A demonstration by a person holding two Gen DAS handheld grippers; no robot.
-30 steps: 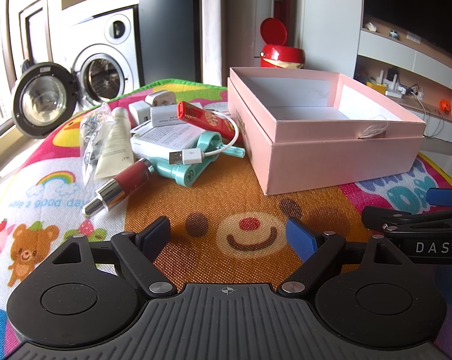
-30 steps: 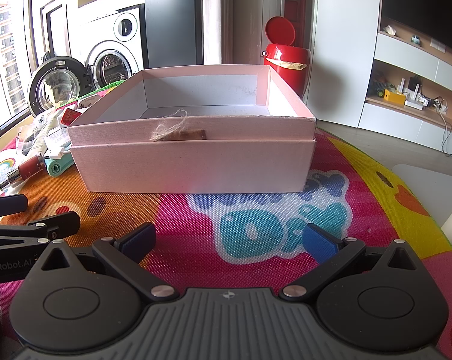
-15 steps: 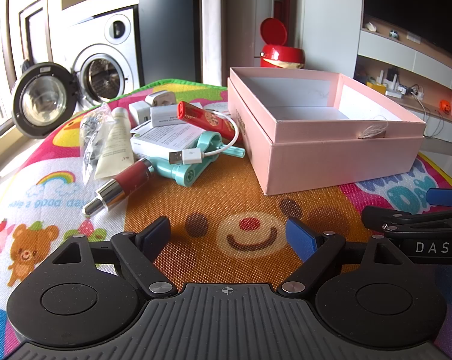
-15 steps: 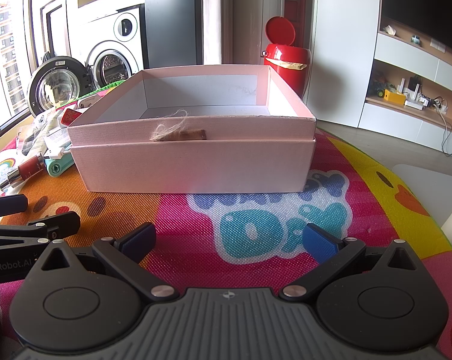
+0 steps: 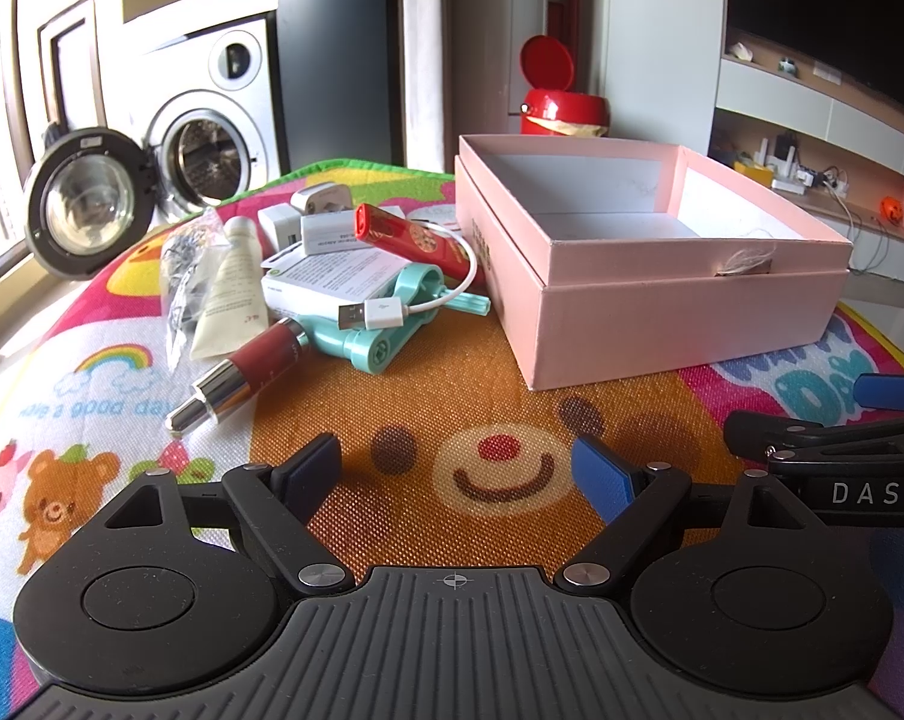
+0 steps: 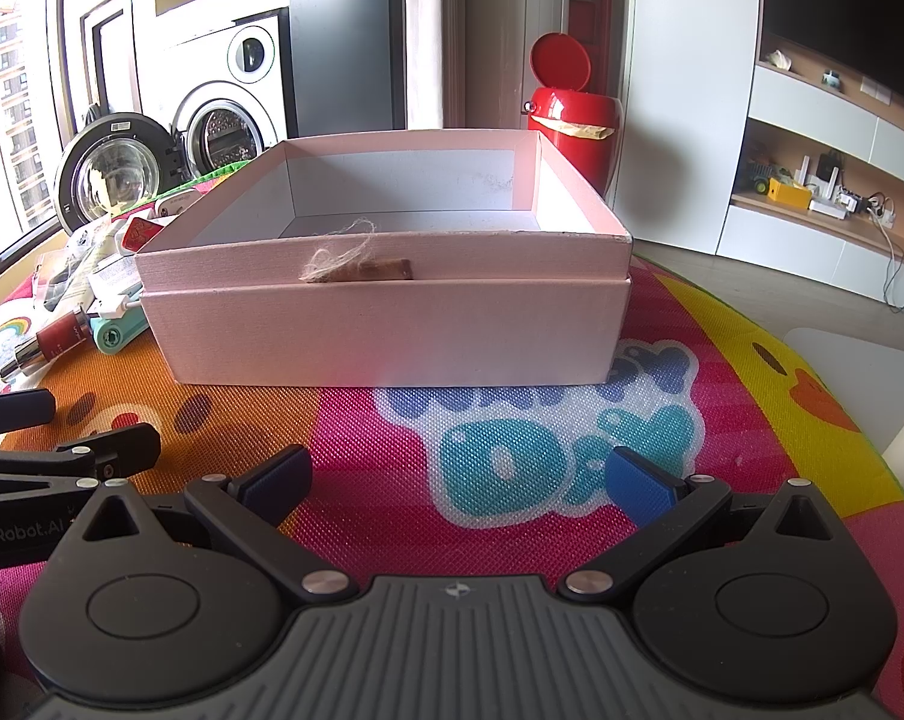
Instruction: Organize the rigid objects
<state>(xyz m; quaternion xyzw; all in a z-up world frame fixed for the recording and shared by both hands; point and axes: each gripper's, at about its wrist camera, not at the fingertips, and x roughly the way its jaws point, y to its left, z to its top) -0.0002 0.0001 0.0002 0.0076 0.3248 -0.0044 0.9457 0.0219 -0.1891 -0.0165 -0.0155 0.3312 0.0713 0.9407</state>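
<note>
An open pink box (image 5: 662,306) stands empty on a colourful play mat (image 5: 452,396); it also shows in the right wrist view (image 6: 386,330). Left of it lies a pile: a dark red bottle with a silver cap (image 5: 242,372), a cream tube (image 5: 230,294), a teal tool (image 5: 386,324), a white USB cable (image 5: 374,315), a red packet (image 5: 416,237), white boxes (image 5: 332,276) and chargers (image 5: 323,198). My left gripper (image 5: 458,471) is open and empty, low over the mat in front of the pile. My right gripper (image 6: 458,477) is open and empty, facing the box's front wall.
A washing machine with its door open (image 5: 206,150) stands behind the mat at the left. A red lidded bin (image 5: 563,108) stands behind the box. Shelves with small items (image 6: 812,192) run along the right. The mat's far edge curves off behind the pile.
</note>
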